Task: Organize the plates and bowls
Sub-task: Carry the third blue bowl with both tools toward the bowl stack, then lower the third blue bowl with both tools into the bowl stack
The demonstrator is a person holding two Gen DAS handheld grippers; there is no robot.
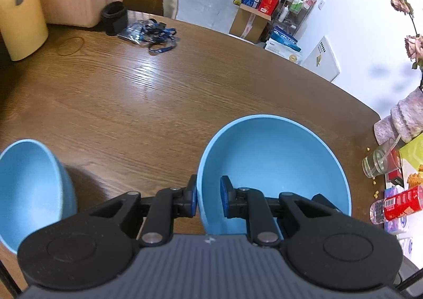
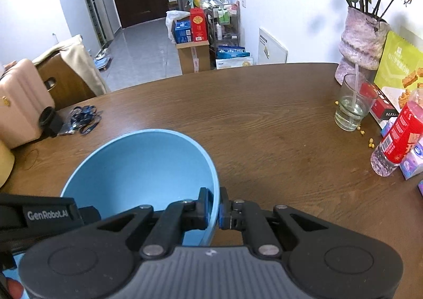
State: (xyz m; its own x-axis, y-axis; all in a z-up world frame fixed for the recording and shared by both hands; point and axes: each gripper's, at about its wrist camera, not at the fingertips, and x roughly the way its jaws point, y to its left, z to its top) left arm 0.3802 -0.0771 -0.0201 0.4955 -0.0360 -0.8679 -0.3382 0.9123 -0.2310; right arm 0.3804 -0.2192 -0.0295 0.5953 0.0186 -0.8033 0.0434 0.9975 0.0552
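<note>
Fingers first: L gripper (image 1: 208, 197) straddles the near-left rim of the big bowl (image 1: 275, 164), one pad (image 1: 192, 197) outside the wall, the other pad (image 1: 226, 197) inside. Gap looks a bit wider than the wall, so prob partly open, not yet pinching; inner pad seems apart from the wall. R gripper (image 2: 213, 209) is narrow and clamped on the same bowl's right rim, wall sandwiched between both pads, no gap seen.

Bowl is w/ both grippers at the near edge of the table (image 1: 158, 82), mouth up, tilted slightly toward the cams. Can't tell if its base touches the wood or is lifted. A second bowl (image 1: 29, 187), same blue, sits to the left of the L gripper, apart from it, rim leaning.

Handling, judged: bowl looks like matte plastic or melamine, so light, stiff, not very fragile, but smooth walls could slip under a rim pinch. Best hold = rim, pads deep over the edge, as R has now. One-sided grip may let it swing; two opposite grips steadier. Likely next: nest one bowl in the other, which needs mouths roughly level.
</note>
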